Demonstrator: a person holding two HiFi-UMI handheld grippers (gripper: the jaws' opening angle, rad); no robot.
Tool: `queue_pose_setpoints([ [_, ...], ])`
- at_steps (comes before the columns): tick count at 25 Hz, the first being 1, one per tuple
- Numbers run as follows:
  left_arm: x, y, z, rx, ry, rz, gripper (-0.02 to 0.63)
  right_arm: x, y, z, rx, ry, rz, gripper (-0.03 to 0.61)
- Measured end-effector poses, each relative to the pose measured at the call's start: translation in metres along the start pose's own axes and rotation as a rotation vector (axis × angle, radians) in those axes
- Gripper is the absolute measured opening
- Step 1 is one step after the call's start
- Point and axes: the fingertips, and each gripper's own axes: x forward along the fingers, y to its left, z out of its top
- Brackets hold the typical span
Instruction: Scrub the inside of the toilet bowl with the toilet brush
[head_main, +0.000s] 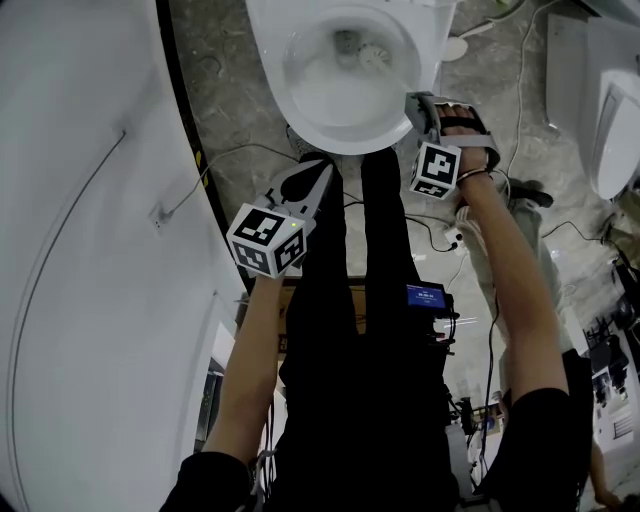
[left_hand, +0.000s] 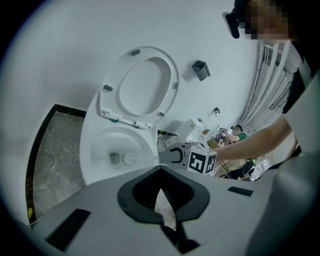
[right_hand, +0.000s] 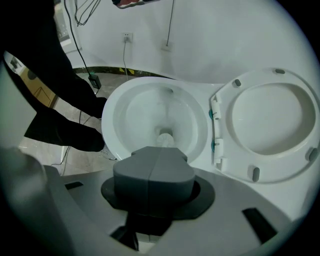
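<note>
The white toilet bowl (head_main: 345, 138) stands open, with its seat and lid (right_hand: 270, 125) raised. The toilet brush's bristle head (head_main: 375, 57) sits low in the bowl beside the drain hole (left_hand: 115, 159). My right gripper (head_main: 420, 100) hangs at the bowl's right rim, shut on the brush's white handle (left_hand: 146, 159). In the right gripper view (right_hand: 152, 150) the brush head (right_hand: 165, 137) shows just beyond the closed jaws. My left gripper (head_main: 325, 170) is held in front of the bowl, above the person's legs. It is shut and holds nothing (left_hand: 161, 172).
The person's black trouser legs (head_main: 365, 250) stand right before the bowl. Cables (head_main: 430, 230) trail over the grey stone floor. A curved white wall (head_main: 80, 250) fills the left, and another white fixture (head_main: 610, 130) stands at the right. A black box (left_hand: 201, 70) hangs on the wall.
</note>
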Motion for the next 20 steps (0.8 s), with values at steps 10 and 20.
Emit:
queue_pose_setpoints([
  [10, -0.002, 0.005, 0.001, -0.012, -0.002, 0.002, 0.006, 0.005, -0.026, -0.019, -0.072, -0.027, -0.009, 0.158],
  [20, -0.005, 0.012, -0.001, -0.026, 0.003, 0.010, 0.006, 0.017, -0.049, -0.015, -0.177, -0.032, -0.027, 0.158],
])
